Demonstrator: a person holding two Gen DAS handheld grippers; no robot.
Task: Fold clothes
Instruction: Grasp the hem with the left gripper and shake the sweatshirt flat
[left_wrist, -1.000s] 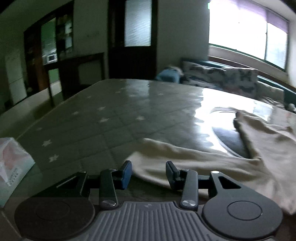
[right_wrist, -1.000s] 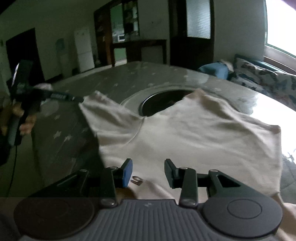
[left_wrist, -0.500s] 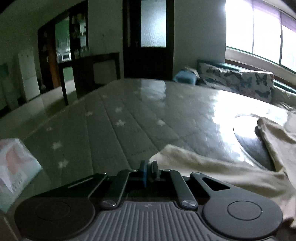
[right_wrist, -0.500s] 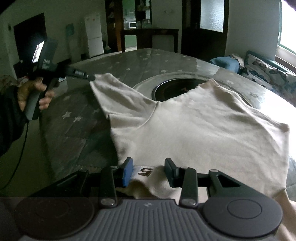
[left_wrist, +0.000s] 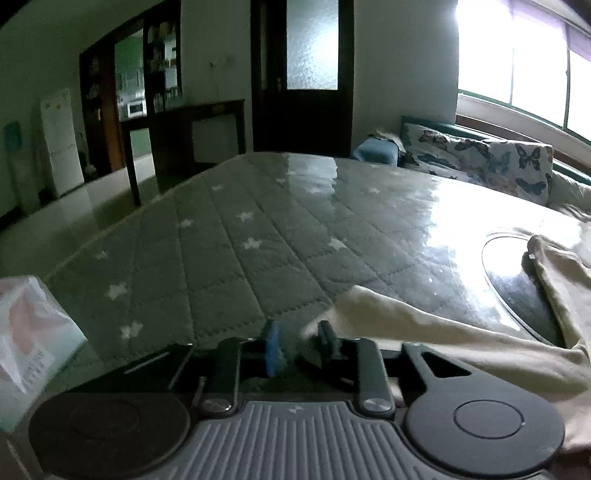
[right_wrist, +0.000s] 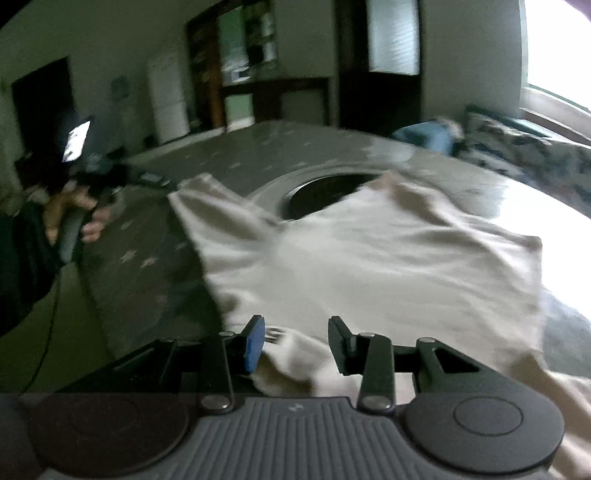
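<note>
The left gripper (left_wrist: 297, 341) sits at the sleeve (left_wrist: 424, 328) tip, jaws narrow and opening, no cloth plainly between them. The shirt (right_wrist: 388, 258) lies spread and rumpled on the table (left_wrist: 258, 229), partly over a dark round inset (right_wrist: 325, 190). The right gripper (right_wrist: 295, 341) is part-open astride the near edge, not pinching. No fold made yet; all folding remains.

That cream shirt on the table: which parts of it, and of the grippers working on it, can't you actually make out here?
- Cream shirt, right wrist view: motion blur smears its folds; the small dark mark by the blue finger is unreadable.
- Its near hem: hidden under the right gripper.
- Left wrist view: its body is cut off by the right edge.
- Left gripper: opening, blurred; any cloth between the fingers is unclear.
</note>
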